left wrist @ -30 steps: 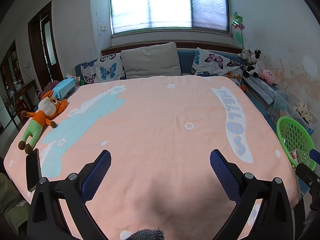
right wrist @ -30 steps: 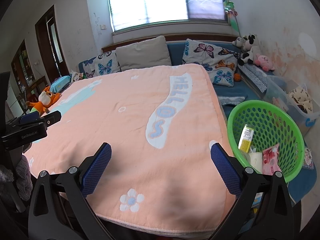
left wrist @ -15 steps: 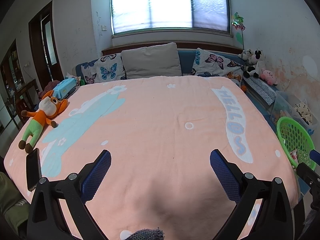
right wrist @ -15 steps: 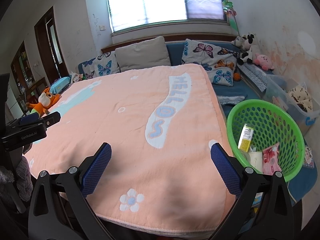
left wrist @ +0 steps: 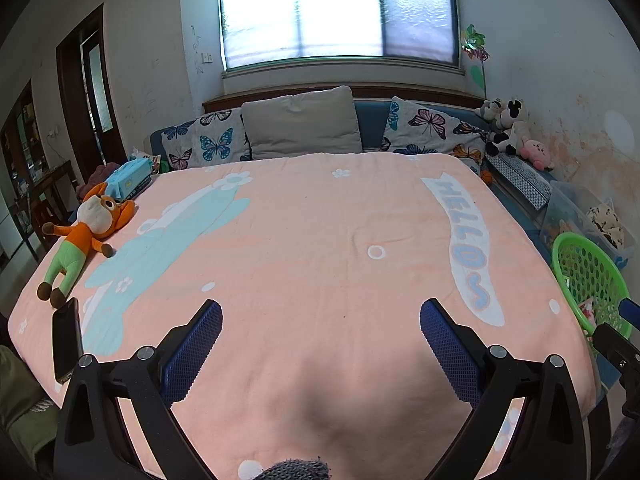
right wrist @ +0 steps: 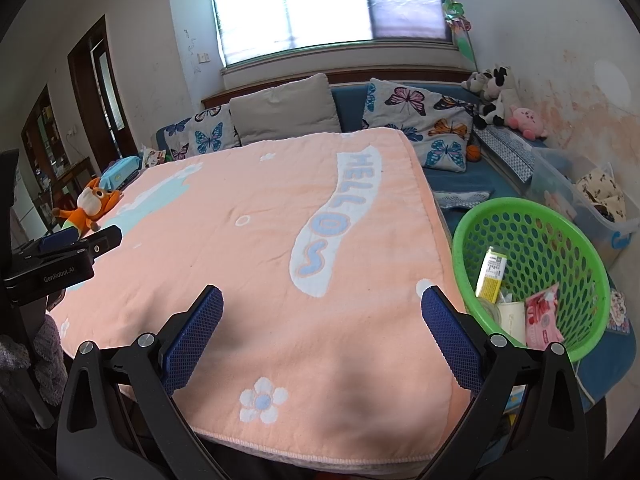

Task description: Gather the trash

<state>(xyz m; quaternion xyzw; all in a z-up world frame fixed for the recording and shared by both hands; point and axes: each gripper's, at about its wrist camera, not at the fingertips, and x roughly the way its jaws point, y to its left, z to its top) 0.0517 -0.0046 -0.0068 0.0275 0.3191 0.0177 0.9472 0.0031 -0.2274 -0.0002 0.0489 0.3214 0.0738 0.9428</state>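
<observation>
No visible change: left gripper [left wrist: 320, 320] and right gripper [right wrist: 322, 308] both spread, empty; perforated green plastic basket [right wrist: 560, 220] beside fuzzy peach blanket [right wrist: 260, 240].

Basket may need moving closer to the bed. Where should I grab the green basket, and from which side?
Grip the green basket by its thin rim on the bed-facing edge, coming from above with the right gripper: one finger inside, one outside. The wall there stands clear of the wrappers.
</observation>
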